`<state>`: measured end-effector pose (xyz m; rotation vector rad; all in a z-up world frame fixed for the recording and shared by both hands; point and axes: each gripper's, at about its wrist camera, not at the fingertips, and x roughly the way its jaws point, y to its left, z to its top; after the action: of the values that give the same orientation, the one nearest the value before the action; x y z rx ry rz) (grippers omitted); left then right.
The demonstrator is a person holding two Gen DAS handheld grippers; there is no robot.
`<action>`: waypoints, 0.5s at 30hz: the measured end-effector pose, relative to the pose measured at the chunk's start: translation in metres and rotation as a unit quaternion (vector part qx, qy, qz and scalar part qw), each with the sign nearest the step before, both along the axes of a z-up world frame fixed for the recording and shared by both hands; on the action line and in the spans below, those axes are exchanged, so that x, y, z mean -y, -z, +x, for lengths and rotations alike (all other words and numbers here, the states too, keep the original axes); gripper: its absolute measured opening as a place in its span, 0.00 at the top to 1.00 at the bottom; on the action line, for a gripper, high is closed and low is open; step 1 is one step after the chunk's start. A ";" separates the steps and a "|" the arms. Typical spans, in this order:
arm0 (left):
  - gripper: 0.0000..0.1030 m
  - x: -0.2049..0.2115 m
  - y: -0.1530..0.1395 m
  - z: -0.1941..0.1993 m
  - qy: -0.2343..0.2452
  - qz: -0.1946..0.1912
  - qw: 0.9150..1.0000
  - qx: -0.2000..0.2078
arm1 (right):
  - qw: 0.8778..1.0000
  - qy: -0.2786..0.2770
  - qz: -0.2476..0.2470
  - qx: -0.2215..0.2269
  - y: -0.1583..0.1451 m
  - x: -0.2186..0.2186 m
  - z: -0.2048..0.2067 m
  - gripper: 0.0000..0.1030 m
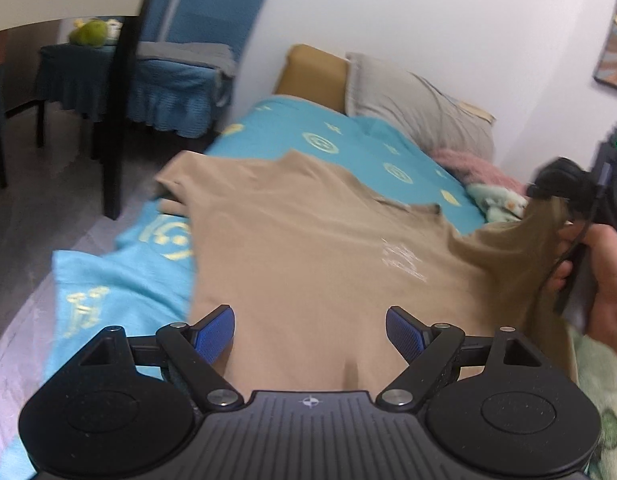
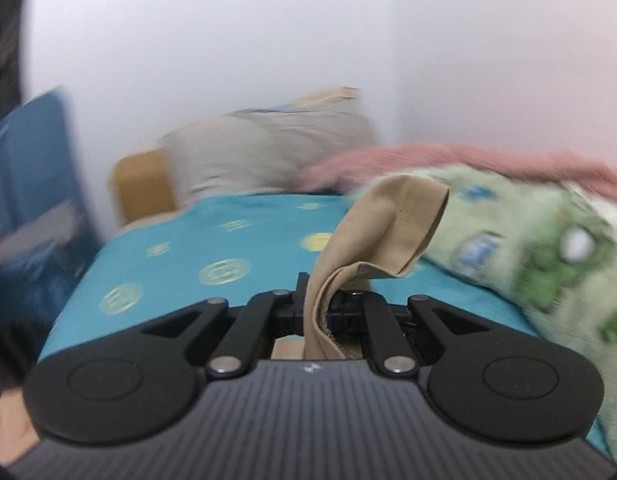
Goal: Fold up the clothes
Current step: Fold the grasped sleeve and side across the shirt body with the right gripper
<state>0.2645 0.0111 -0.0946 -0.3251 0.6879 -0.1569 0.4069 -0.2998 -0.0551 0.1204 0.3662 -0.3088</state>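
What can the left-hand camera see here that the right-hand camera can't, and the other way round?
Only the left wrist view shows the tan shirt spread flat across the bed, the open left gripper above it, a chair and the hand holding the other tool. Only the right wrist view shows the right gripper shut on the shirt's sleeve up close. Both show the turquoise sheet, grey pillow and pink blanket.
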 end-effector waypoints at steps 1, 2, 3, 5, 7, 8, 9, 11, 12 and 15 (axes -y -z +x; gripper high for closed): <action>0.17 -0.006 0.001 0.000 -0.008 0.002 1.000 -0.005 | 1.000 -0.023 -0.011 -0.008 0.004 -0.024 0.005 0.90; 0.17 -0.012 0.003 0.001 -0.015 0.004 1.000 -0.009 | 0.999 -0.046 -0.018 -0.018 0.009 -0.047 0.010 0.90; 0.17 -0.018 0.005 0.001 -0.022 0.006 1.000 -0.015 | 0.997 -0.066 -0.019 -0.032 0.018 -0.067 0.016 0.90; 0.17 -0.028 0.013 0.004 -0.033 0.007 0.999 -0.032 | 0.993 -0.096 -0.017 -0.065 0.037 -0.097 0.028 0.89; 0.17 -0.034 0.019 0.008 -0.040 0.006 0.998 -0.048 | 0.989 -0.117 -0.006 -0.095 0.052 -0.113 0.035 0.66; 0.17 -0.034 0.021 0.010 -0.038 0.004 0.998 -0.049 | 0.986 -0.128 0.002 -0.104 0.058 -0.115 0.036 0.51; 0.17 -0.034 0.022 0.012 -0.036 0.005 0.998 -0.049 | 0.984 -0.137 0.008 -0.111 0.061 -0.116 0.034 0.22; 0.17 -0.028 0.021 0.012 -0.023 0.014 0.999 -0.041 | 0.982 -0.150 0.015 -0.112 0.059 -0.112 0.025 0.13; 0.17 -0.025 0.021 0.011 -0.014 0.018 0.999 -0.036 | 0.982 -0.159 0.019 -0.105 0.053 -0.110 0.016 0.13; 0.17 -0.011 0.021 0.006 0.013 0.033 0.999 -0.027 | 0.984 -0.158 0.039 -0.078 0.029 -0.099 -0.024 0.13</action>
<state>0.2708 0.0223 -0.1152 -0.2579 0.7501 -0.1511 0.3826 -0.2005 -0.0838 0.1122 0.5459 0.0114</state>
